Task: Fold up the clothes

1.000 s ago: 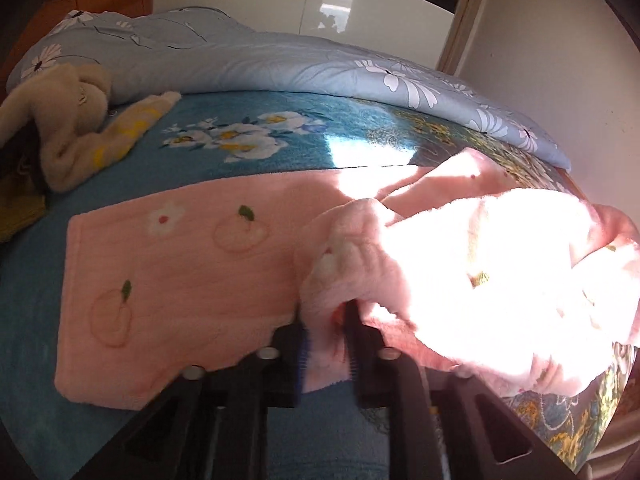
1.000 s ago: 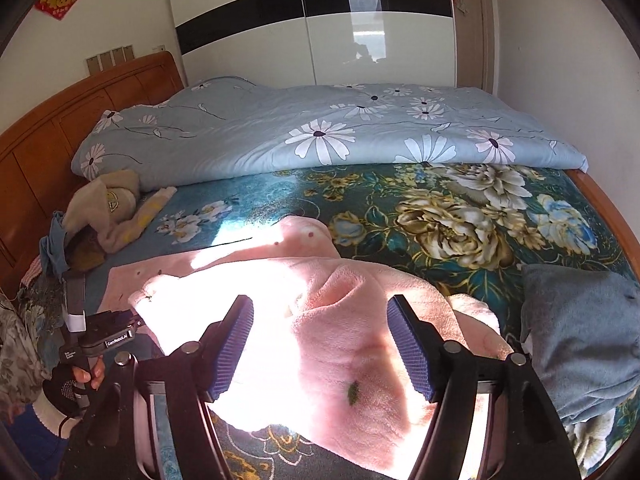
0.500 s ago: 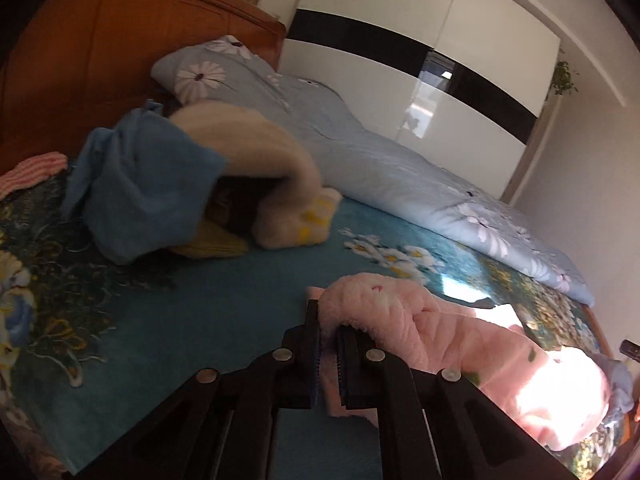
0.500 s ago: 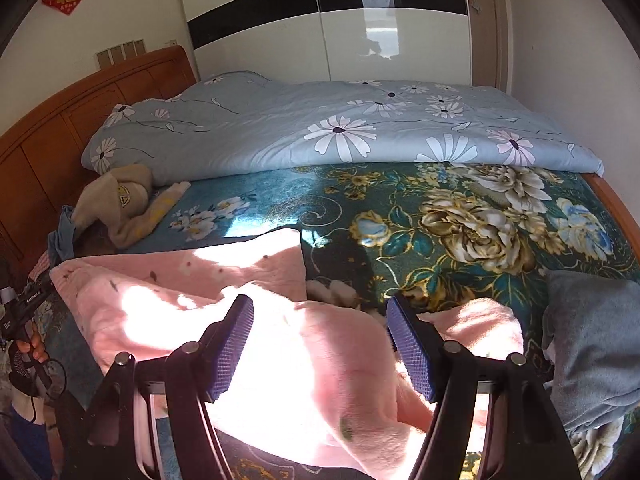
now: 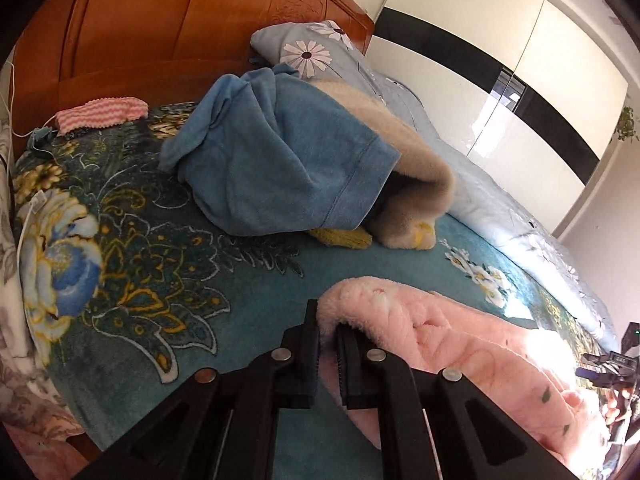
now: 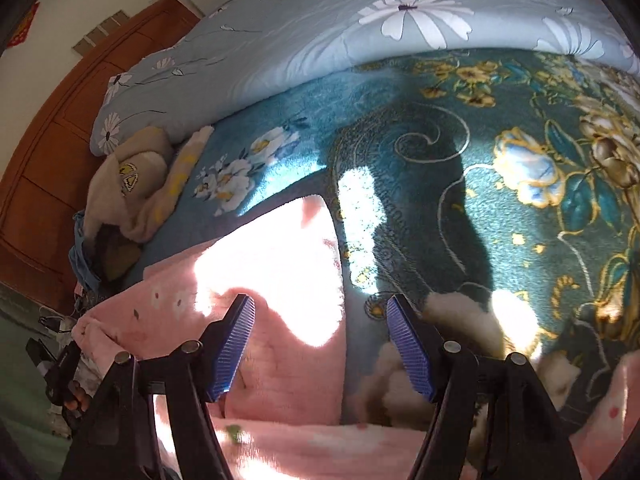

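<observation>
A fluffy pink garment (image 5: 460, 352) with small fruit prints lies on the teal flowered bedspread (image 5: 168, 288). My left gripper (image 5: 328, 344) is shut on a rolled edge of it, near the bed's headboard end. In the right wrist view the same pink garment (image 6: 276, 320) is spread flat under and in front of my right gripper (image 6: 320, 336), which is open and empty just above the cloth. The left gripper shows at the far left edge of that view (image 6: 60, 364).
A blue garment (image 5: 280, 160) lies over a beige plush toy (image 5: 416, 184) by the wooden headboard (image 5: 168, 28). A pink striped cloth (image 5: 100, 114) lies near a white cable. A light blue flowered duvet (image 6: 320, 36) runs along the far side.
My left gripper has pulled the pink garment's edge toward the headboard end, stretching the garment out. My right gripper has dropped low over the cloth and stays open.
</observation>
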`<state>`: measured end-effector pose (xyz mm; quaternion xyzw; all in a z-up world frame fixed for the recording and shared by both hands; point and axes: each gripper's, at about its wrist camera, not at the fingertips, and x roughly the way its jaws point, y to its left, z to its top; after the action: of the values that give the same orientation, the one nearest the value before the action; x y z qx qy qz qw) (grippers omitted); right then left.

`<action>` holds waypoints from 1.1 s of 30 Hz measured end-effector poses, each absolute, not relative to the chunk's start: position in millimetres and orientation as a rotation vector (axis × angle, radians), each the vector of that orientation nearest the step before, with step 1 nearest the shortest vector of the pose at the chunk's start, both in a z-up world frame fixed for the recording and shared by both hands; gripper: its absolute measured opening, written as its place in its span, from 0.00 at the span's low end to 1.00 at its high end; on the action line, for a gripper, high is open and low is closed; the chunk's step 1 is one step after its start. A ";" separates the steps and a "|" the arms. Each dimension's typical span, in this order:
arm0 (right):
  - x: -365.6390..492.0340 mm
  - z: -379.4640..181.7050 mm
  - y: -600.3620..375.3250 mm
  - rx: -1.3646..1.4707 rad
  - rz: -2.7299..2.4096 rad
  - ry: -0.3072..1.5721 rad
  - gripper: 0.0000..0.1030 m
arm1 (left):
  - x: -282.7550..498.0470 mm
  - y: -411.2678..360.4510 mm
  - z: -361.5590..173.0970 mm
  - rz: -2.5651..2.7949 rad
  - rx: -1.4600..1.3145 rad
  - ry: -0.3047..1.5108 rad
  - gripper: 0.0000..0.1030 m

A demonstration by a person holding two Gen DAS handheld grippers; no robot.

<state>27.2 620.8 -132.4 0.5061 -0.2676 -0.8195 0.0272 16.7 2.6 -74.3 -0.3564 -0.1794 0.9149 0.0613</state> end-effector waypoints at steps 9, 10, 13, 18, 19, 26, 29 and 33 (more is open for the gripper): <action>-1.5 -167.4 602.2 1.629 -2.421 -0.863 0.55 | 21.5 14.0 -55.3 2.784 -1.071 -0.438 0.08; -1.3 -166.9 600.8 1.615 -2.411 -0.878 0.38 | 23.6 16.8 -51.3 2.790 -1.061 -0.418 0.08; 0.5 -164.0 595.4 1.564 -2.400 -0.935 0.10 | 30.7 27.8 -37.6 2.807 -1.026 -0.358 0.08; 35.9 -116.0 630.5 1.220 -2.404 -1.135 0.07 | 31.9 61.0 -16.5 2.767 -0.968 -0.277 0.08; 48.3 -100.8 645.2 1.160 -2.427 -1.164 0.07 | 30.7 72.7 -12.1 2.741 -0.947 -0.266 0.08; 161.4 67.5 720.7 0.785 -2.871 -1.015 0.07 | 6.9 164.6 17.9 2.496 -0.796 -0.304 0.08; 185.4 141.6 709.9 0.740 -3.087 -0.746 0.07 | -11.1 188.5 18.9 2.457 -0.799 -0.322 0.08; 166.8 148.8 690.1 0.868 -3.143 -0.573 0.08 | -42.2 189.0 -5.0 2.496 -0.898 -0.299 0.08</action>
<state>166.8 690.1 148.8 0.2613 -0.1726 -0.9460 -0.0844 -42.2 189.0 -5.0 -0.3269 -0.1090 0.9092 0.2338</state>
